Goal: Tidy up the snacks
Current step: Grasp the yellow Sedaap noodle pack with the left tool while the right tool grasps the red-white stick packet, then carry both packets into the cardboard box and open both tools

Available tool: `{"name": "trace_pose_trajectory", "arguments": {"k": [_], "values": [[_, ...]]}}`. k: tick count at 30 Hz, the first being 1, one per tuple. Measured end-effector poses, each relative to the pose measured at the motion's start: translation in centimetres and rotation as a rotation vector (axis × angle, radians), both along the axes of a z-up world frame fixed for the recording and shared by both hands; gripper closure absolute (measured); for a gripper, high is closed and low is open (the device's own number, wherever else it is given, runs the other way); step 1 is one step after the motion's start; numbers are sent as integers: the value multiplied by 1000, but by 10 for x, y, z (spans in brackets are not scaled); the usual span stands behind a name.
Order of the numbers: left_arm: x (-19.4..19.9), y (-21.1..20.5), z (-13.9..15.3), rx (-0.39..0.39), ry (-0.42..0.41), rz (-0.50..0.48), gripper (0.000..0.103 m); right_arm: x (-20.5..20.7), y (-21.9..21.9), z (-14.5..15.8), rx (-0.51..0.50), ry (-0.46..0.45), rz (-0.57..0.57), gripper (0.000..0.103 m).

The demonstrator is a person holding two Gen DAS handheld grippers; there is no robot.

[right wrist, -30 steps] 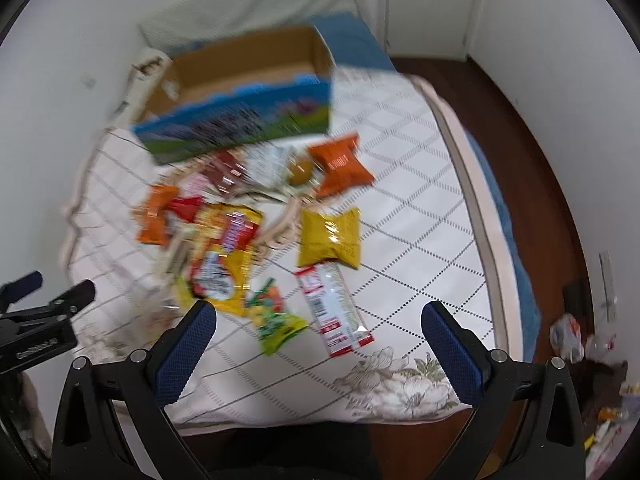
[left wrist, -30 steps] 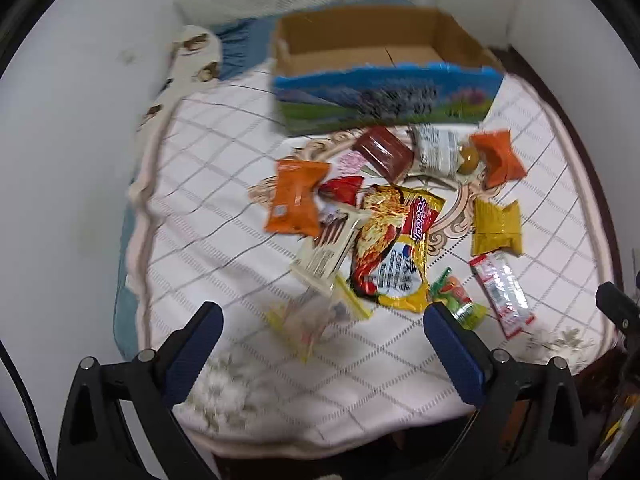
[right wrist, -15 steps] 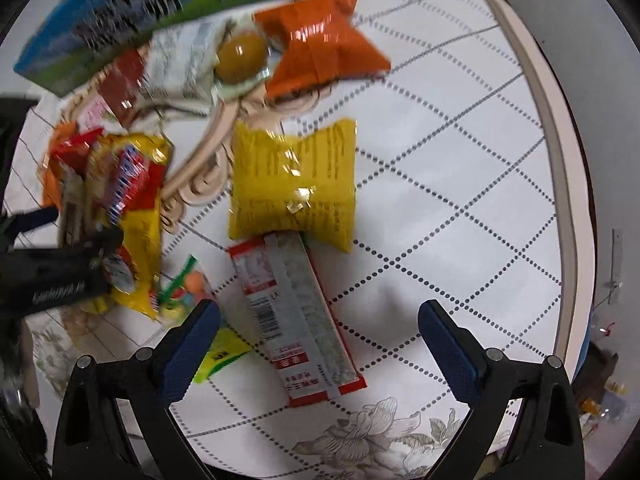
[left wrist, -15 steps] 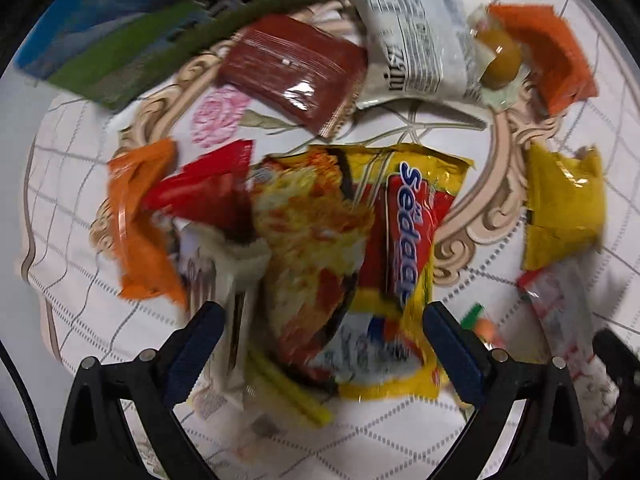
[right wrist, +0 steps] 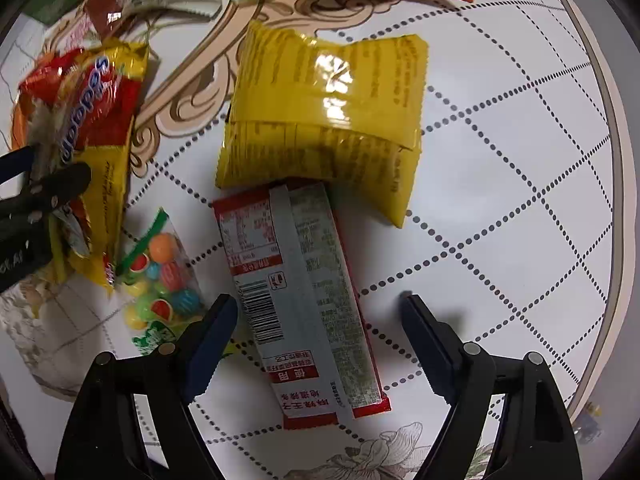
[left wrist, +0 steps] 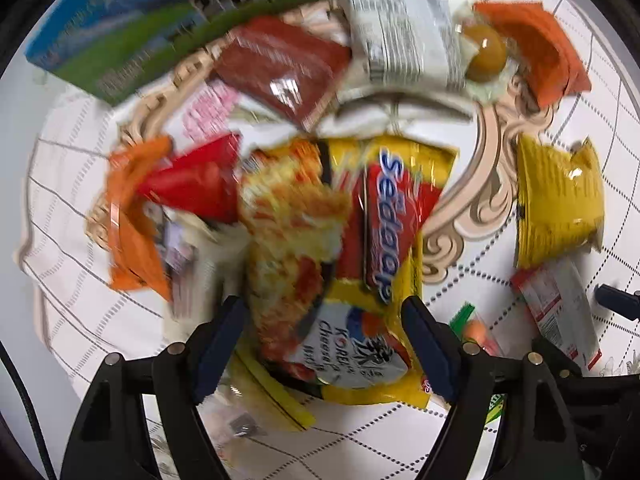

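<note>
My left gripper point(left wrist: 322, 316) is open, its fingers straddling the lower end of a yellow and red Sedaap noodle packet point(left wrist: 360, 248) on the bed. My right gripper point(right wrist: 320, 316) is open, its fingers on either side of a long red and grey snack packet point(right wrist: 304, 300) that lies flat. A yellow packet point(right wrist: 324, 120) touches that packet's far end. A clear bag of coloured candies point(right wrist: 160, 276) lies left of it. The left gripper's arm point(right wrist: 36, 200) shows at the left edge of the right wrist view, over the noodle packet point(right wrist: 92, 128).
A blue and green cardboard box point(left wrist: 132, 36) stands behind the pile. Around the noodles lie a dark red packet point(left wrist: 280, 68), a white packet point(left wrist: 400, 40), orange packets point(left wrist: 536, 48) point(left wrist: 132, 220), a red packet point(left wrist: 196, 184) and the yellow packet point(left wrist: 556, 200). The bed's edge point(right wrist: 616, 160) runs down the right.
Both grippers have dropped from high above the bed close to the snacks. The left now straddles the noodle packet, the right the long red packet. Both jaws have narrowed somewhat.
</note>
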State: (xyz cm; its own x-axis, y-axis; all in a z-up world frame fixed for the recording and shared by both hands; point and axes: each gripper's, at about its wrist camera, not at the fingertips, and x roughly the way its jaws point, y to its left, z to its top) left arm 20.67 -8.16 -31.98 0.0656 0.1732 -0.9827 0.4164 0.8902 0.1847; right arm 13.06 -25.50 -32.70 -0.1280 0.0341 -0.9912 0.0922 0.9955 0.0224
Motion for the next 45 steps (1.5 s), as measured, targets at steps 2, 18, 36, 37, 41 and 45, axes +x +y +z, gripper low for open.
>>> {"name": "trace_pose_trajectory", "arguments": {"k": [2, 18, 36, 37, 41, 45], "values": [[0, 1, -14, 16, 27, 5, 23, -1, 5, -8, -17, -3, 10, 20], [11, 36, -38, -52, 103, 143, 14, -29, -20, -5, 89, 51, -171, 36], [13, 69, 16, -163, 17, 97, 17, -58, 14, 21, -30, -32, -151, 56], [12, 69, 24, -168, 15, 93, 17, -62, 14, 27, -16, -42, -168, 56], [22, 87, 50, -204, 2, 78, 17, -74, 11, 61, 52, -97, -226, 56], [31, 97, 83, -229, -30, 75, 17, -59, 17, 94, 84, -168, -244, 56]]}}
